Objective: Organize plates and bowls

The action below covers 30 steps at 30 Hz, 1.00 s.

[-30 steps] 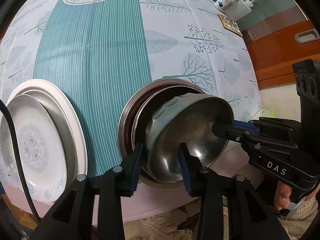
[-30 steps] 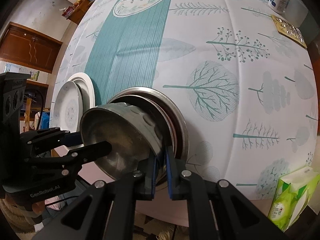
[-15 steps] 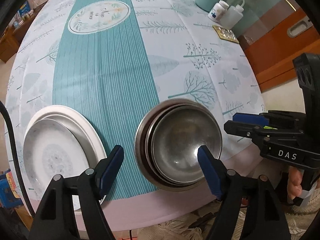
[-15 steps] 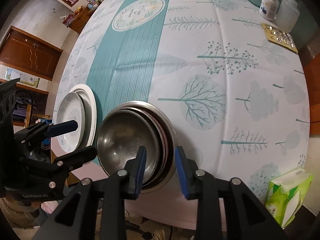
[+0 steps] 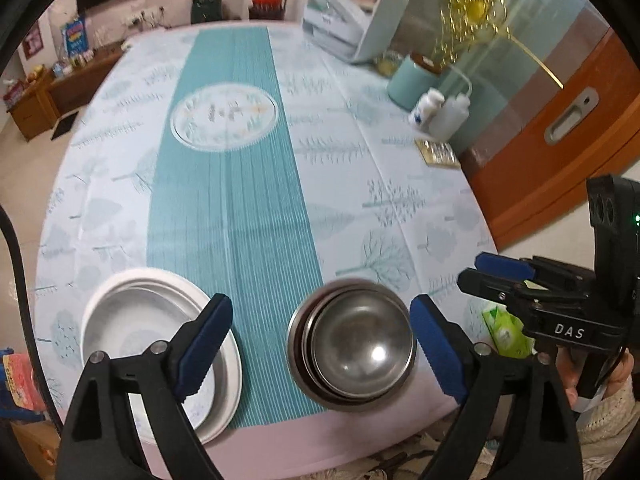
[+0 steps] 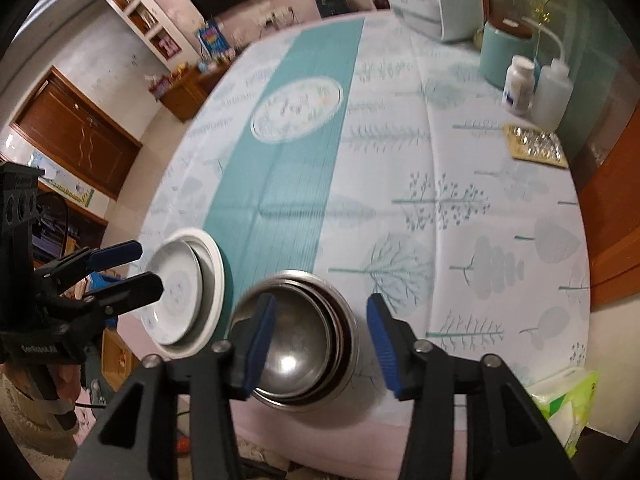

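Now bowls (image 5: 352, 356) nested and plates (image 5: 160, 360) stacked at the surface's (image 5: 360, 168) near edge; both tools (image 5: 320, 348) (image 6: 322, 334) just opened, empty.

White letters "DAS" on the black body of the right claw (image 5: 496, 276), seen from the left wrist view. Pale lettering on the left claw (image 6: 120, 268) body in the right wrist view, blurred, not legible. Round emblem (image 5: 224, 116) on the bench cloth carries script, too smeared to read. Blue label on white bottle (image 6: 519, 85): unreadable
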Available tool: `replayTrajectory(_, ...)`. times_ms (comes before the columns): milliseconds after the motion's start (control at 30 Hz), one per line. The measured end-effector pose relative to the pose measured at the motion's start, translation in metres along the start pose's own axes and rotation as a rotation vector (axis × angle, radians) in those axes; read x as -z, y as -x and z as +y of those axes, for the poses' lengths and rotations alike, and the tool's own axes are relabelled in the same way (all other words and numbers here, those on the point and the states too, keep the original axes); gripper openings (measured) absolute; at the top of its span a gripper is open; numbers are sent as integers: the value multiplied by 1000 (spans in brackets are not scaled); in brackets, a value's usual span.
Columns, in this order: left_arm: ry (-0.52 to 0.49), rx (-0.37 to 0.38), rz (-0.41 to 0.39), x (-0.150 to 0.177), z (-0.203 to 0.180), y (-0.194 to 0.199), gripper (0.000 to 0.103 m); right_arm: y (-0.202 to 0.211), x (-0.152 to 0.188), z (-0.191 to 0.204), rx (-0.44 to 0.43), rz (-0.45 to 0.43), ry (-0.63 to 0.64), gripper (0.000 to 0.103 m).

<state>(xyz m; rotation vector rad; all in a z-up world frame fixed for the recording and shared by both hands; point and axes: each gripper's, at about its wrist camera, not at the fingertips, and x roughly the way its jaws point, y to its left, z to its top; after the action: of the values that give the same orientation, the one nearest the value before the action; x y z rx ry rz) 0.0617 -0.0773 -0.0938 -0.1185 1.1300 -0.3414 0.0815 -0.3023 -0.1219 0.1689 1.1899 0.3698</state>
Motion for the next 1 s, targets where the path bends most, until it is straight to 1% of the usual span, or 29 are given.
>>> replayTrajectory(100, 4, -24, -28, 5, 3, 1, 90, 4, 2, -4, -8, -28, -10, 56)
replayTrajectory(167, 13, -30, -36, 11, 6, -3, 90, 2, 5, -7, 0, -40, -13, 57)
replayTrajectory(233, 30, -36, -38, 19, 9, -12, 90, -4, 10, -10, 30, -39, -10, 57)
replayTrajectory(300, 49, -41, -43, 29, 13, -21, 90, -10, 15, -13, 41, -36, -9, 57)
replayTrajectory(400, 87, -47, -27, 44, 21, -41, 90, -22, 24, -16, 38, -11, -11, 57)
replayTrajectory(500, 114, -54, 29, 58, 28, -63, 90, -38, 33, -22, 38, 39, -40, 57)
replayTrajectory(633, 173, -8, 86, 70, 37, -84, 90, -57, 42, -29, 1, 98, -90, 57)
replayTrajectory(767, 235, 49, 123, 75, 42, -98, 90, -73, 49, -30, -14, 144, -103, 57)
replayTrajectory(1000, 229, 69, 155, 75, 35, -111, 89, -86, 53, -29, -16, 180, -109, 57)
